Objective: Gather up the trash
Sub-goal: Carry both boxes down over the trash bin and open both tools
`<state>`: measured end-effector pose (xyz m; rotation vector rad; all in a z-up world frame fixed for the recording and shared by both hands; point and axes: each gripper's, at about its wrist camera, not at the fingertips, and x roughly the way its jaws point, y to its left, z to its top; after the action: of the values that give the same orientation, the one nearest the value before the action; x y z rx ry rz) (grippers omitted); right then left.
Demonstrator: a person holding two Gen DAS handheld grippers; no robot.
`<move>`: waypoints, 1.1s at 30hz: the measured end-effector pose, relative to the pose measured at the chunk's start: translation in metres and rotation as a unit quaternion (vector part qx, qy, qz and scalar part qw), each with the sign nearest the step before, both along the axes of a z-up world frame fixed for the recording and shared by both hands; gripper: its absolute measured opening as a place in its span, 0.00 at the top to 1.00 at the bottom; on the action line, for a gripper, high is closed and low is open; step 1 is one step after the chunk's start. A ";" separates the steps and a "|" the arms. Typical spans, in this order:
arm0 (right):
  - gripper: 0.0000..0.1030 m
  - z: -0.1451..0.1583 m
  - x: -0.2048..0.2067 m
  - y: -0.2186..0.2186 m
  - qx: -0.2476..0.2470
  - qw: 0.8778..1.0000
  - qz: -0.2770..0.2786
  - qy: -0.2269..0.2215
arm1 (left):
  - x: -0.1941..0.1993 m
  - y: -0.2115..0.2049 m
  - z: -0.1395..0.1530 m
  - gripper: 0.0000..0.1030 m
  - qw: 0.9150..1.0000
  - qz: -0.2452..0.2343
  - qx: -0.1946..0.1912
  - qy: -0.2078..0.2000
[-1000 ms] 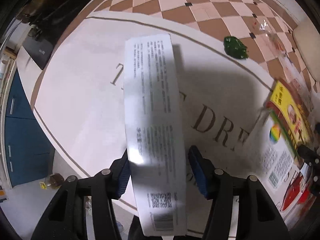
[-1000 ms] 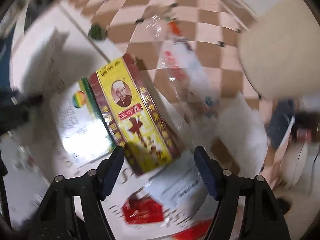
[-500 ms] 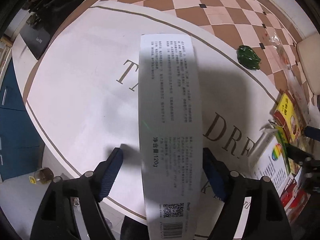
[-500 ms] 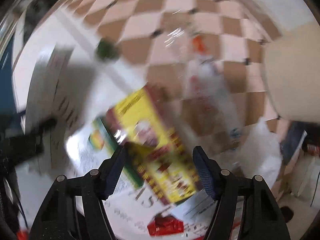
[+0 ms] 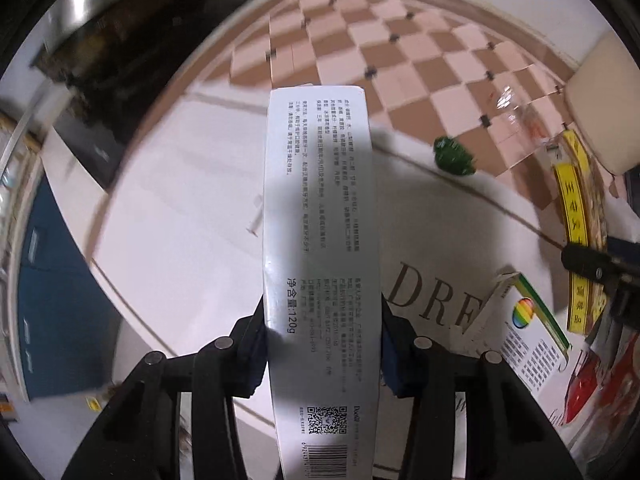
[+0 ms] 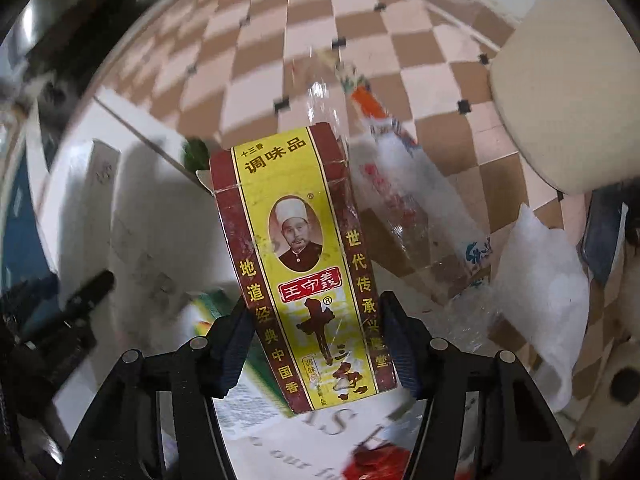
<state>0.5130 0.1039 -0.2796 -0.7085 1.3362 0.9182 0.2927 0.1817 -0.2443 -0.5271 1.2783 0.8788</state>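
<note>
A white mat [image 5: 180,208] with brown lettering lies over the checkered floor [image 5: 400,64], a cream cushion [image 6: 560,92] at the far right; the long white box [image 5: 320,240] stands lifted above the mat, pinched at its near end by the closing left gripper [image 5: 322,348]; the yellow-and-red spice box [image 6: 300,264] is raised over the mat's right edge, the right gripper [image 6: 316,344] closing its pads on both sides; a clear plastic wrapper [image 6: 400,184] lies right of it; a green wrapper [image 5: 454,156] sits at the mat's far edge.
</note>
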 end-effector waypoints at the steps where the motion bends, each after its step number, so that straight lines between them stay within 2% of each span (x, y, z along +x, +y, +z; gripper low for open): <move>1: 0.39 0.009 0.002 -0.007 0.011 1.000 -0.009 -0.001 | -0.002 -0.003 0.008 0.59 1.000 -0.006 0.011 -0.004; 4: 0.39 0.037 0.004 -0.027 0.054 0.997 -0.048 -0.008 | -0.021 -0.017 0.027 0.59 0.999 -0.032 0.033 -0.024; 5: 0.39 0.043 -0.019 -0.038 0.072 0.995 -0.069 -0.009 | -0.028 -0.024 0.031 0.59 0.998 -0.041 0.038 -0.032; 7: 0.39 0.061 -0.035 -0.046 0.101 0.990 -0.100 -0.018 | -0.040 -0.033 0.049 0.59 0.995 -0.068 0.044 -0.054; 8: 0.39 0.063 -0.059 -0.034 0.110 0.987 -0.111 -0.021 | -0.052 -0.027 0.038 0.59 0.994 -0.078 0.043 -0.062; 9: 0.39 0.071 -0.071 -0.044 0.126 0.983 -0.132 -0.025 | -0.062 -0.034 0.039 0.59 0.991 -0.097 0.043 -0.076; 11: 0.39 0.079 -0.115 -0.040 0.146 0.975 -0.163 -0.036 | -0.074 -0.044 0.044 0.59 0.987 -0.124 0.034 -0.093; 14: 0.39 0.098 -0.169 -0.084 0.169 0.960 -0.219 -0.043 | -0.104 -0.058 0.042 0.59 0.977 -0.182 0.000 -0.116; 15: 0.39 0.099 -0.185 -0.096 0.174 0.955 -0.234 -0.047 | -0.113 -0.071 0.044 0.59 0.974 -0.195 -0.007 -0.117; 18: 0.39 0.085 -0.244 -0.133 0.182 0.941 -0.281 -0.056 | -0.146 -0.097 0.021 0.59 0.963 -0.246 -0.036 -0.104; 20: 0.39 0.064 -0.276 -0.156 0.177 0.933 -0.310 -0.042 | -0.162 -0.109 0.001 0.59 0.960 -0.257 -0.068 -0.090; 23: 0.39 0.017 -0.324 -0.198 0.143 0.925 -0.352 -0.016 | -0.188 -0.134 -0.040 0.59 0.953 -0.276 -0.113 -0.057; 26: 0.39 -0.053 -0.360 -0.239 0.101 0.914 -0.392 0.037 | -0.204 -0.157 -0.096 0.59 0.947 -0.289 -0.141 -0.015; 29: 0.39 -0.132 -0.381 -0.266 0.069 0.903 -0.416 0.079 | -0.210 -0.167 -0.171 0.59 0.944 -0.282 -0.168 0.023; 30: 0.39 -0.156 -0.385 -0.272 0.062 0.901 -0.421 0.088 | -0.209 -0.169 -0.209 0.59 0.943 -0.276 -0.181 0.035; 32: 0.39 -0.215 -0.388 -0.280 0.051 0.896 -0.428 0.111 | -0.206 -0.169 -0.263 0.59 0.942 -0.263 -0.200 0.049; 33: 0.39 -0.252 -0.389 -0.283 0.043 0.893 -0.432 0.123 | -0.204 -0.168 -0.306 0.59 0.941 -0.255 -0.214 0.059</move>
<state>0.1240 -0.1790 -0.5313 0.1175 1.6062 0.3330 0.0887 0.0140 -0.5503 -0.4499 1.6303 0.1957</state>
